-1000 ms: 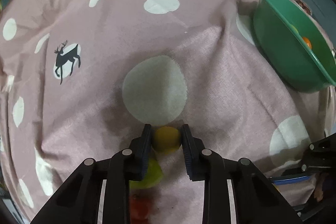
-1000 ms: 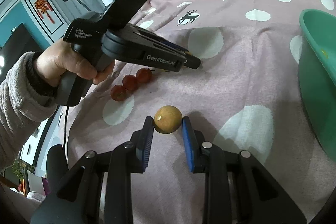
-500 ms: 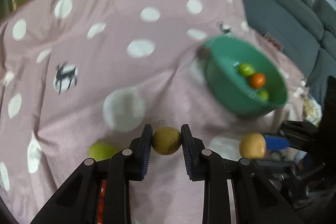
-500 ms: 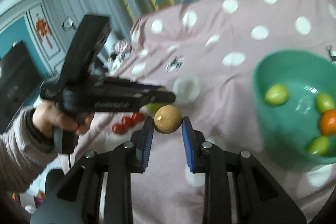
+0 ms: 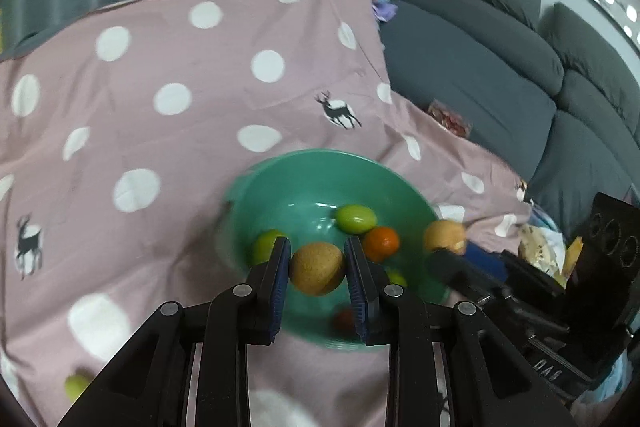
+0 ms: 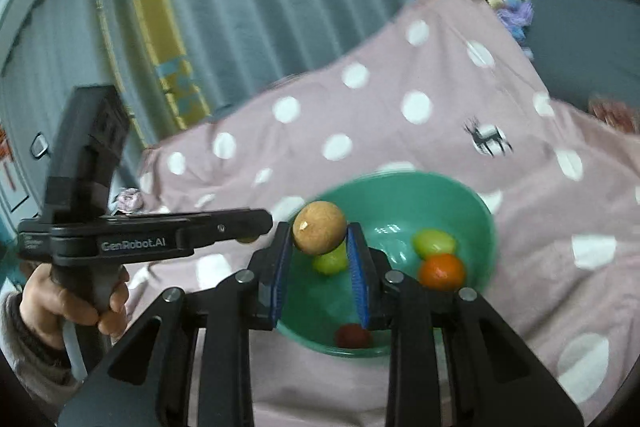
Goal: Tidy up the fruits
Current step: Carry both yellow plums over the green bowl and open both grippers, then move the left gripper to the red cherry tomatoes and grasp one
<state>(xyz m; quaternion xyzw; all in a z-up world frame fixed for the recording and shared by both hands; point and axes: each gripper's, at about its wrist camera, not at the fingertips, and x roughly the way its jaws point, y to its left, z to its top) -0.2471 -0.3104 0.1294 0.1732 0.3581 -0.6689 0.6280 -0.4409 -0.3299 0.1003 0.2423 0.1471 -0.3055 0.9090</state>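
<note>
In the left wrist view my left gripper (image 5: 316, 255) is shut on a round brown fruit (image 5: 317, 273), held above the near part of the green bowl (image 5: 280, 167). The bowl holds two green fruits (image 5: 356, 219), an orange one (image 5: 381, 244) and a red one (image 5: 344, 319). My right gripper (image 6: 319, 247) is shut on a second brown fruit (image 6: 319, 231) over the bowl's (image 6: 404, 183) left rim. Each gripper shows in the other's view: the right gripper (image 5: 452, 247) at the bowl's right edge, the left gripper (image 6: 260, 223) in a person's hand (image 6: 72, 303).
The bowl sits on a pink cloth (image 5: 160, 147) with white dots and deer prints. One green fruit (image 5: 76, 387) lies on the cloth at the lower left. A grey sofa (image 5: 480, 67) stands behind on the right, curtains (image 6: 260, 7) at the back.
Both grippers have lifted their brown fruits off the cloth and carried them over to the green bowl. The bowl now fills the middle of both views.
</note>
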